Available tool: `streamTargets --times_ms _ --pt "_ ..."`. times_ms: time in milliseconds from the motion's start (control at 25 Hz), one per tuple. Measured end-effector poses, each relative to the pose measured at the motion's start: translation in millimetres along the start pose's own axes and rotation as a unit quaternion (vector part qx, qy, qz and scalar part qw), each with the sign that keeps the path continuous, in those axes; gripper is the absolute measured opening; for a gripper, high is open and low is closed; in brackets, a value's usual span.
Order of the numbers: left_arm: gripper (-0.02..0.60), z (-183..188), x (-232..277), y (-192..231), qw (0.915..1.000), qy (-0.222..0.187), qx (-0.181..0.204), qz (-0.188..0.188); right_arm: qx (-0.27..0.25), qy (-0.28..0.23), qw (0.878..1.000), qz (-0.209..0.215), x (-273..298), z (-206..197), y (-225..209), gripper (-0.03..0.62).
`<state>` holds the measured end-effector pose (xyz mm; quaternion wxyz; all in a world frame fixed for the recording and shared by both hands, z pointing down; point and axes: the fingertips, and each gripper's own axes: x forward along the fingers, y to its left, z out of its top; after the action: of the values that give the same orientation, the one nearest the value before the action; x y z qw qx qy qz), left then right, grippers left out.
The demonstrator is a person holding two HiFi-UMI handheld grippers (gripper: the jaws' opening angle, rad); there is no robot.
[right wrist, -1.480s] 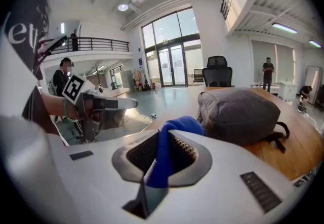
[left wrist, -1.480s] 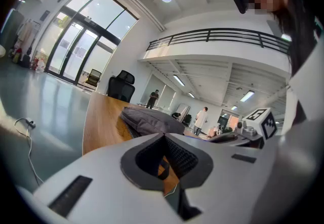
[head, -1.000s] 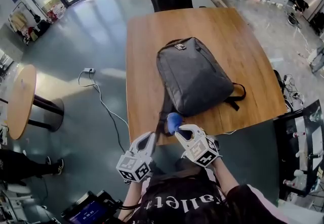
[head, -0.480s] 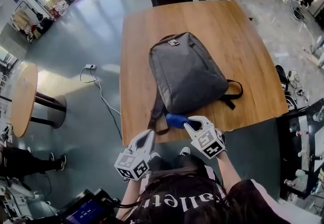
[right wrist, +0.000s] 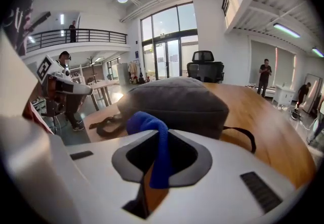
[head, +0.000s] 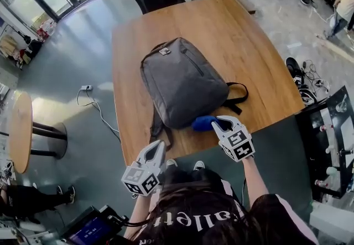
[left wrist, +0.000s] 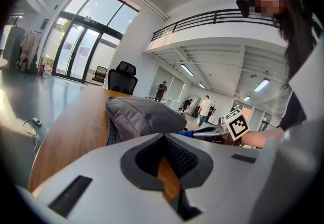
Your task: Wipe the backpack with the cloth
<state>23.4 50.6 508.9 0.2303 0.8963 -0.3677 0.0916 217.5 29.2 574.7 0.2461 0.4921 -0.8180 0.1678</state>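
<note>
Rightward goes the right claw [head: 220, 124] along the backpack's [head: 182, 81] near edge, clamped on the blue cloth [head: 203, 123], now at lower centre of the head view. Left claw [head: 157, 149] hangs off the desk [head: 249, 45] at lower left, jaws together, empty. Danger: nothing pins the bag, so a firm wipe could shove it or snag the black strap [head: 235, 97].

White letters are printed on the black shirt [head: 193, 219] of the person, at the lower edge of the head view. Only "allet" can be read, because both ends are lost in folds. Black-and-white square markers are carried by the left gripper [head: 157, 146] and the right gripper [head: 219, 123], with patterns only and no letters. The small label [head: 164, 51] on the backpack [head: 182, 81], at its end toward the far edge of the tabletop, cannot be read.
</note>
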Motion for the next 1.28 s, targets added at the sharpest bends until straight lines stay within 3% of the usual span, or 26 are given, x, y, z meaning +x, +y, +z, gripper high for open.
streamTargets --times_ms 320,600,960,1280 --pt "0.002 7 4 0 1.0000 0.001 0.005 -0.001 0.033 0.014 0.996 -0.079 -29 -20 -92 0.061" --pt "0.002 1 -7 17 0.9997 -0.001 -0.002 0.023 0.037 0.048 0.990 -0.128 -44 -45 -157 0.061" --pt "0.002 10 -14 46 0.9995 -0.001 -0.012 0.029 0.055 0.048 0.987 -0.142 -42 -25 -173 0.062" --pt "0.002 33 21 74 0.9998 0.002 -0.007 -0.016 0.055 0.066 0.984 -0.157 -19 3 -192 0.061"
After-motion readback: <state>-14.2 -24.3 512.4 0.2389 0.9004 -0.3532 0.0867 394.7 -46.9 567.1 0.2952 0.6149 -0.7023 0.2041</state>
